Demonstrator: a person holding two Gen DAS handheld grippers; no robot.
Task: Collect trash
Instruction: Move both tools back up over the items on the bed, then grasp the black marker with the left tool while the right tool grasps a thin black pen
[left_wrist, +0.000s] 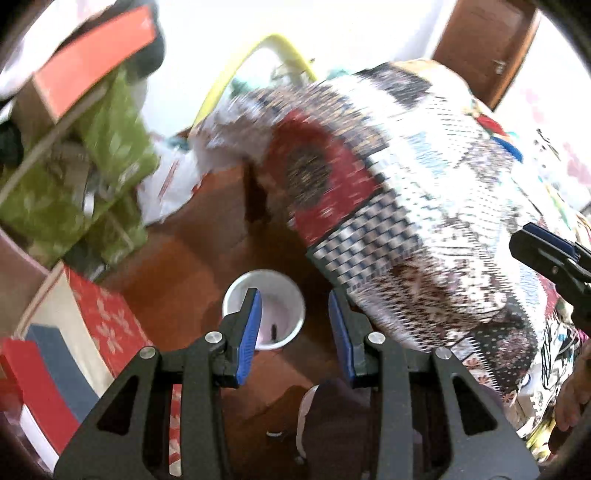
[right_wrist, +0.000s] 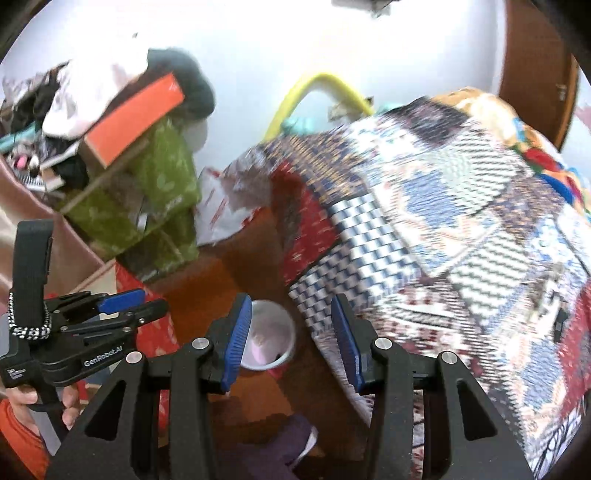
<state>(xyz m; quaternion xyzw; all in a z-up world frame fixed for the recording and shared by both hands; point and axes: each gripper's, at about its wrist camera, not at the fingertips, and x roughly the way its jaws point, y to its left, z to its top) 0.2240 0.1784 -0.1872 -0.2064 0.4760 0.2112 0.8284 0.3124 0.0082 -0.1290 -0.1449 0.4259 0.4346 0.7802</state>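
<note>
A small white bin (left_wrist: 282, 295) stands on the brown floor, seen from above, with a small dark scrap (left_wrist: 273, 329) in its bottom. My left gripper (left_wrist: 295, 306) hangs high over it, open, with nothing between its blue pads. In the right wrist view the same white bin (right_wrist: 273, 332) lies below my right gripper (right_wrist: 291, 306), which is open with nothing in it. The left gripper (right_wrist: 147, 301) shows at the left of that view, held by a hand. The right gripper (left_wrist: 532, 243) shows at the right edge of the left wrist view.
A bed under a patchwork quilt (left_wrist: 424, 192) fills the right side. Green patterned bags (left_wrist: 110, 147), an orange box (left_wrist: 96, 59) and a red flowered box (left_wrist: 110, 321) crowd the left. A white plastic bag (left_wrist: 173, 181) and a yellow hoop (left_wrist: 236, 62) lie behind. A foot in purple (left_wrist: 332, 417) is below.
</note>
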